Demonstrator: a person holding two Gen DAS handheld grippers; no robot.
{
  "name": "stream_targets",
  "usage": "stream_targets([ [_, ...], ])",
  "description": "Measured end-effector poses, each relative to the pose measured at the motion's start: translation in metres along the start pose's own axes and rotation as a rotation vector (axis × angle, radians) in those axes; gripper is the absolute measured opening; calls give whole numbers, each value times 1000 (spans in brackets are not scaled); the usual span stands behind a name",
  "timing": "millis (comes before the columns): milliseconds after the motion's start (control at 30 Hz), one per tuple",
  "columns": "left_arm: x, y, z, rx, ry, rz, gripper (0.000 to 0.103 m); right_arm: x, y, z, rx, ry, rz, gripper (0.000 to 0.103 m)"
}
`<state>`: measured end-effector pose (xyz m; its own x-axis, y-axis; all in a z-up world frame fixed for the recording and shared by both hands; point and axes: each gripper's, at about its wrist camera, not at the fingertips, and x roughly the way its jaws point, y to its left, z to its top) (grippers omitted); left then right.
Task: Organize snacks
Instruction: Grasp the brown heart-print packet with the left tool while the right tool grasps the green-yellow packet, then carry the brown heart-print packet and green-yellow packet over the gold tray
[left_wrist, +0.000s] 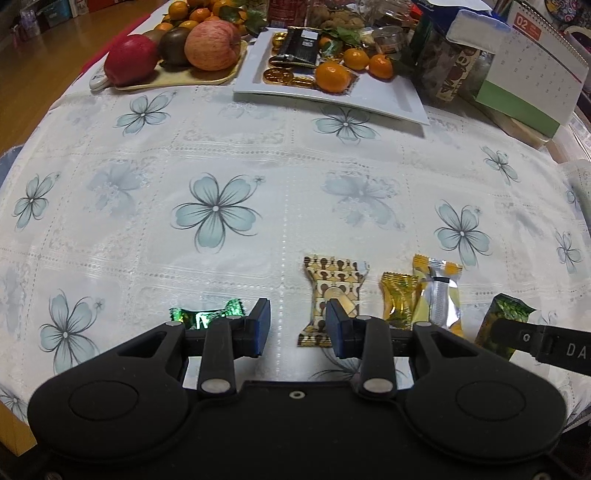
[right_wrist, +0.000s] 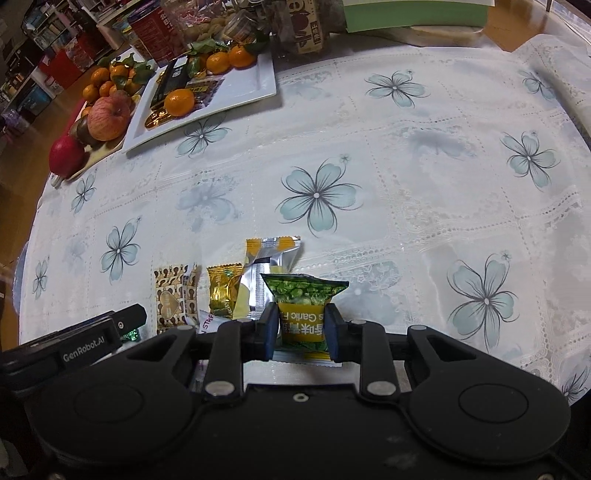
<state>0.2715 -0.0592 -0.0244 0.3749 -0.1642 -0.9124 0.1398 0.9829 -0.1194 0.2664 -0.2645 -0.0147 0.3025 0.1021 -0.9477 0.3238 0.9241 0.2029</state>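
Right gripper: blue-padded fingers pinch a green-and-yellow garlic pea snack packet from both sides; the packet sits between the pads with its green printed top sticking out past the tips. In the left wrist view the same packet shows at the right edge, partly behind the right gripper's black finger.

Left gripper: fingers spread with nothing between the pads, only bare cloth, over the near part of the surface. A green foil twist-wrapped candy lies just left of its left finger. A brown-and-cream patterned candy wrapper lies flat and is partly covered by the right finger.

Row of snacks on the white lace tablecloth with blue flower print: patterned wrapper, then a gold foil candy packet, then a silver-and-yellow sachet. The gold packet and the sachet touch or overlap; the pea packet is just to the right of them.

Far side of the surface: a white rectangular plate holding mandarins, gold foil coins and a dark wrapped bar. Left of it is a beige tray of apples and other fruit, touching or nearly touching the plate. A desk calendar with a green base stands at far right, with jars and packets behind the plate.
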Motion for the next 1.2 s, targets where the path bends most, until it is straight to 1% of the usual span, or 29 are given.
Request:
stream_targets([
  [133,4,-15,0,40,-15,2,44,0,-3,1,22,15,11,28],
  [233,8,-23,1,49,-12,7,44,-3,-3,1,28,17,23,28],
  [467,23,-26,3,31,19,23,44,-4,-9,5,60,17,44,28],
  [600,29,-25,4,14,36,17,44,-7,-12,7,73,10,50,28],
  [967,41,-31,0,32,53,46,45,-10,-7,5,39,-15,42,28],
  [1067,39,-29,0,26,55,26,41,-8,-8,5,36,-20,32,28],
  [1133,36,-26,0,9,60,7,41,-8,-9,5,32,-26,28,28],
  [1200,29,-23,1,2,45,5,41,-10,-10,5,30,-37,27,28],
])
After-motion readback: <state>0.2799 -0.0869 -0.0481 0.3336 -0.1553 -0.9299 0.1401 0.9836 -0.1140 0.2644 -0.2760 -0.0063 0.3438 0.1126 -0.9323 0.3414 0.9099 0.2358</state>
